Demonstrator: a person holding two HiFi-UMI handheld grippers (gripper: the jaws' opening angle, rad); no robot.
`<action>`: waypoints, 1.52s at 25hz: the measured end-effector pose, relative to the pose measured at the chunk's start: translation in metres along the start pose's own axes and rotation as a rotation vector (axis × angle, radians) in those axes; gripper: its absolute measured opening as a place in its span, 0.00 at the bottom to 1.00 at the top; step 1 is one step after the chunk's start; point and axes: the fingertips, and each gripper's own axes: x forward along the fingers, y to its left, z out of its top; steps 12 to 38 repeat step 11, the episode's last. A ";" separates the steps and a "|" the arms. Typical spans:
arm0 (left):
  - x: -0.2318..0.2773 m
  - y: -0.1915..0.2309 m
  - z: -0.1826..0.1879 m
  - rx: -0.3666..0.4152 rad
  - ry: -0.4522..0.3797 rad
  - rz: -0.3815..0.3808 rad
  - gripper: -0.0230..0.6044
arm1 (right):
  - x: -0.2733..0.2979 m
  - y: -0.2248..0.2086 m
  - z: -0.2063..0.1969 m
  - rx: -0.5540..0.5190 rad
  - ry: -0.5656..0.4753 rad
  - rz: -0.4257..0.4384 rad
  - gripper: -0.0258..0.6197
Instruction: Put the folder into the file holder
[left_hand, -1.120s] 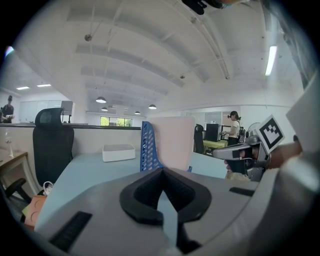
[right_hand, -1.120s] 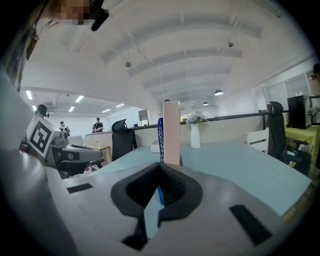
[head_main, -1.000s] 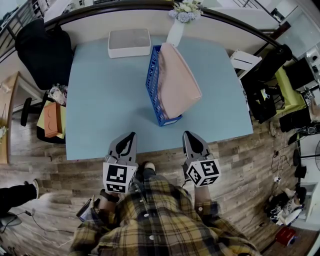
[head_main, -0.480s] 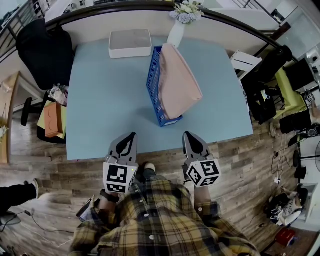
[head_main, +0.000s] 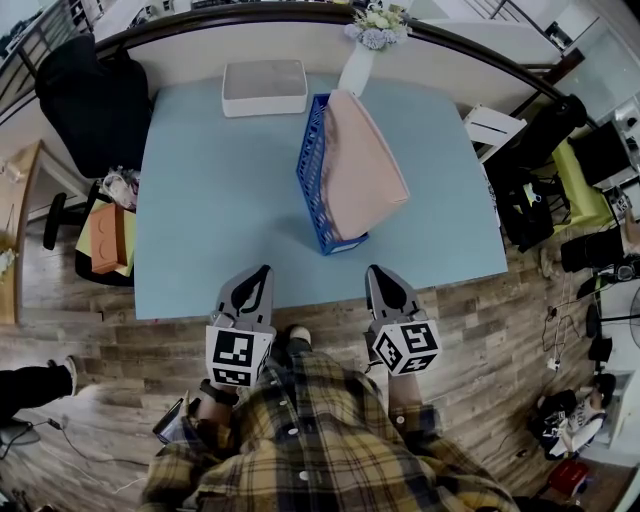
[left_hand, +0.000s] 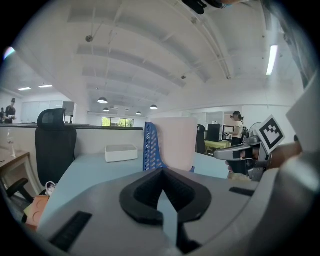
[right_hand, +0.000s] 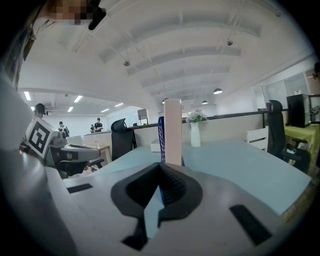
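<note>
Head view puts the pink folder (head_main: 365, 165) in the blue file holder (head_main: 310, 175) near the table's (head_main: 200, 220) far edge, with the left gripper (head_main: 262, 272) and right gripper (head_main: 376, 270) at its near edge. Left gripper view shows closed, empty jaws and a white box (left_hand: 121, 152). Right gripper view shows the same jaw state, plus a vase (right_hand: 195, 134).

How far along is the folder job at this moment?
Done: the pink folder stands inside the blue file holder on the table. In hand: nothing. The left gripper and right gripper are both shut and empty, at the table's near edge, apart from the holder. Left: nothing that shows; the task looks complete.
</note>
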 end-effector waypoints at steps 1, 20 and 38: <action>0.000 0.000 0.001 -0.001 -0.005 0.002 0.02 | 0.000 0.000 0.000 0.000 0.001 0.000 0.04; 0.001 0.001 0.001 -0.008 -0.006 0.001 0.02 | 0.000 -0.002 -0.002 -0.003 0.008 -0.006 0.04; 0.001 0.001 0.001 -0.008 -0.006 0.001 0.02 | 0.000 -0.002 -0.002 -0.003 0.008 -0.006 0.04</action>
